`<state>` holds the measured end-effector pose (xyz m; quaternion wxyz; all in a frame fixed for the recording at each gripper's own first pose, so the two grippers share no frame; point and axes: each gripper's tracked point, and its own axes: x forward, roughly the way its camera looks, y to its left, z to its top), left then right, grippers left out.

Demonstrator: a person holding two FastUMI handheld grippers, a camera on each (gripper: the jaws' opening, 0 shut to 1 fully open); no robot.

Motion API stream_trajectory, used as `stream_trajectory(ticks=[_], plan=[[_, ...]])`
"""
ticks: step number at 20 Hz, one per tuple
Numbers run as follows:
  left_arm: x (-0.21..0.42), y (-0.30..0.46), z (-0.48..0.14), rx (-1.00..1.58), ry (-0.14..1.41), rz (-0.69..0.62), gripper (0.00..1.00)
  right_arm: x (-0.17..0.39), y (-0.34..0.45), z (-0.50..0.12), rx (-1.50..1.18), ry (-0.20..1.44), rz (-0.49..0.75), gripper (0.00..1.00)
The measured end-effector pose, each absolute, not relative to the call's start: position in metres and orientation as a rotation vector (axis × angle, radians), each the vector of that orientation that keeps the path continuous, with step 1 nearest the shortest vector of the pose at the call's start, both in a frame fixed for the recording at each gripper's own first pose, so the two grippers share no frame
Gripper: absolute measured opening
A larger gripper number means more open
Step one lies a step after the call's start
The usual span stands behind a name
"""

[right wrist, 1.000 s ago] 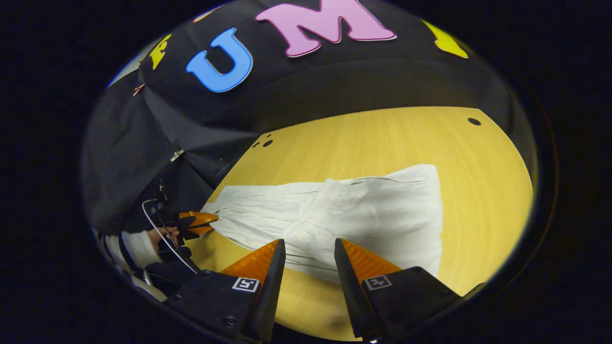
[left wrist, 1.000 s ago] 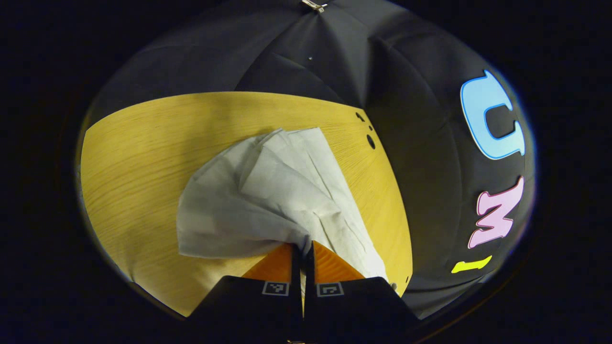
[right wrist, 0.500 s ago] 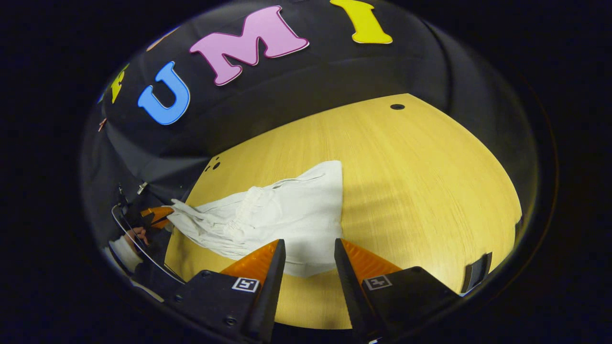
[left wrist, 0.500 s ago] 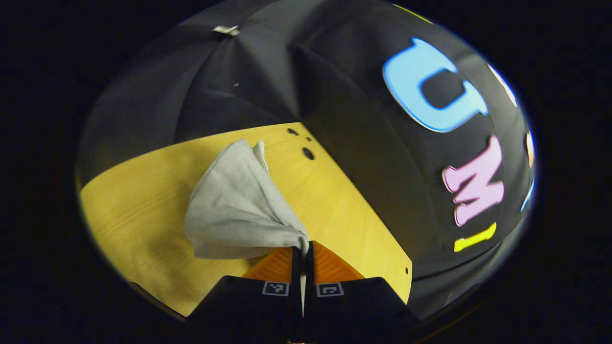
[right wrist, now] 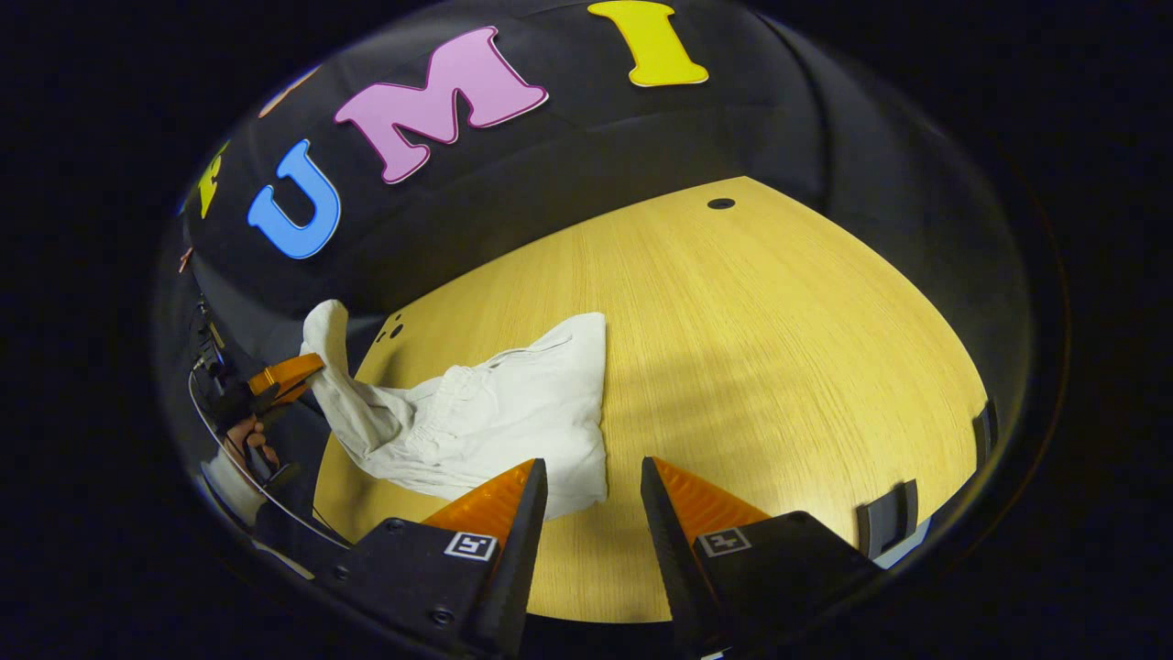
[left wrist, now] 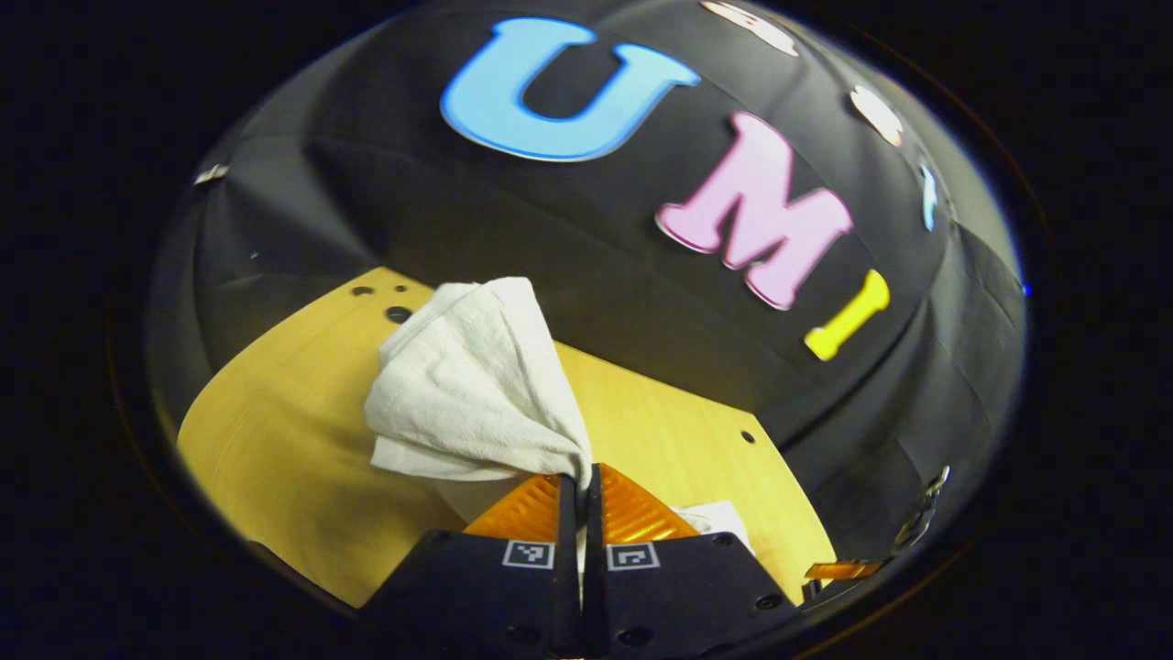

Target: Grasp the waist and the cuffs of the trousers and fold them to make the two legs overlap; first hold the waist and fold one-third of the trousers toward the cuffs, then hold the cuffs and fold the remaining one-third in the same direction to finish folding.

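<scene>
The white trousers (right wrist: 495, 412) lie partly folded on the yellow wooden table (right wrist: 779, 339), their gathered waist showing near the middle of the cloth. My left gripper (left wrist: 579, 481) is shut on the cuff end of the trousers (left wrist: 476, 385), which it holds lifted above the table. In the right gripper view that left gripper (right wrist: 286, 376) is at the far left, pulling the cloth up, with a hand behind it. My right gripper (right wrist: 594, 477) stands open just in front of the near edge of the trousers, with nothing between its fingers.
Small round holes (right wrist: 720, 203) mark the tabletop near its far corners. Dark brackets (right wrist: 884, 516) sit on the table's right edge. The black booth wall rises close behind the table. Bare wood stretches to the right of the trousers.
My left gripper has lifted the cuff end higher and swung it round toward the rest of the trousers. The cloth on the table has bunched shorter. My right gripper has stayed open.
</scene>
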<state>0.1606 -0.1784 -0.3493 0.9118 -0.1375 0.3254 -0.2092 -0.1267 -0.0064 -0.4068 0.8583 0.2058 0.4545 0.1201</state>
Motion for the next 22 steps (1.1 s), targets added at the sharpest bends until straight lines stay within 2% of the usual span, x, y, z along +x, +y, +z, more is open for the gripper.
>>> stream_trajectory(ticks=[7,12,16,20,22], plan=[[0.103,-0.258,-0.416,0.033,0.780,-0.703,0.06,-0.132,-0.034,-0.417,0.451,0.971,0.184,0.64],[0.050,-0.276,-0.474,0.475,0.788,-0.940,0.06,-0.130,-0.055,-0.422,0.458,0.971,0.134,0.64],[0.033,-0.275,-0.500,0.793,0.677,-1.073,0.07,-0.124,-0.069,-0.423,0.460,0.964,0.104,0.64],[0.030,-0.273,-0.506,1.004,0.565,-1.149,0.07,-0.122,-0.071,-0.424,0.461,0.967,0.097,0.64],[0.027,-0.273,-0.507,1.053,0.542,-1.170,0.14,-0.125,-0.071,-0.424,0.458,0.969,0.100,0.64]])
